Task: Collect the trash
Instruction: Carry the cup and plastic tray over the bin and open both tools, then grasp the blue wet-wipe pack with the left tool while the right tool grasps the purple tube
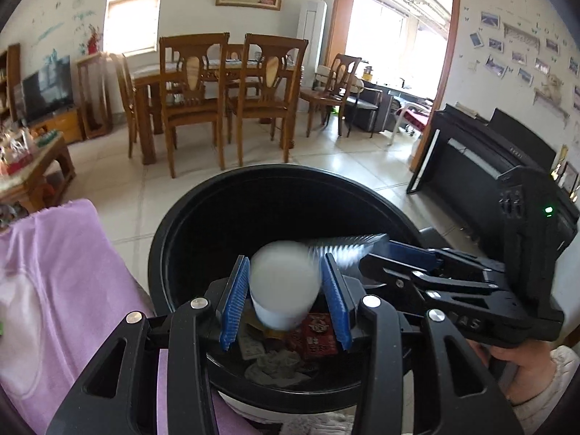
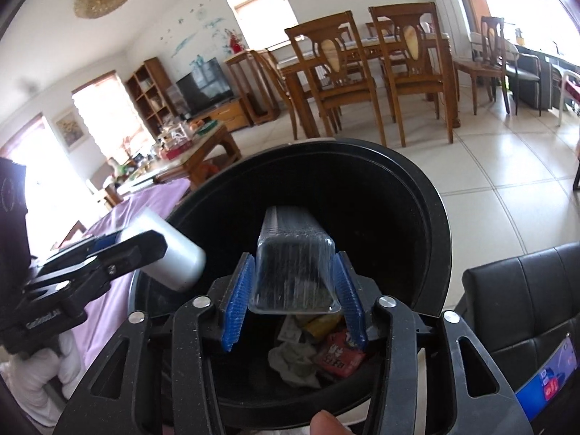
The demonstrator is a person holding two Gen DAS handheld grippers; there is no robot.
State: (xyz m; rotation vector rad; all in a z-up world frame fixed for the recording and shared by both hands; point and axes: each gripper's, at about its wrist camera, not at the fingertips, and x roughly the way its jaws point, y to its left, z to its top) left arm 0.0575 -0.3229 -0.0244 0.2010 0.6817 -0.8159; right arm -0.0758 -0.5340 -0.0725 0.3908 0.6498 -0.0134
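— Which way is the white cup (image 1: 284, 284) pointing?

— Its long axis is running forward along the fingers of the left gripper (image 1: 285, 302), with one round end tipping toward the camera; it is blurring in that view. In the right wrist view the same cup (image 2: 170, 253) is lying tilted, its flat end aiming down into the black bin (image 2: 427, 217).

— And the clear plastic tray (image 2: 295, 270)?

— It is lying lengthwise between the blue pads (image 2: 237, 302) of the right gripper (image 2: 294, 299), its long axis stretching straight ahead and away from the camera, the near end slightly lower.

— How wide are the jaws standing?

— Both pairs are standing partly apart, each pressing on its item from both sides. The left one is clamping the cup; the right one is clamping the tray.

— Where are the items sitting relative to the tongs?

— Each is sitting between its own pads and sticking out ahead of the fingertips, over the bin's mouth. Below both grippers, at the bin's bottom, a red packet (image 2: 339, 357), a crumpled grey tissue (image 2: 293, 364) and a yellow wrapper (image 2: 320, 324) are lying close together.

— And to the sides?

— A purple cloth (image 1: 65, 275) is lying left of the left gripper; the right gripper (image 1: 380, 253) is reaching in from its right with the tray (image 1: 344, 248).
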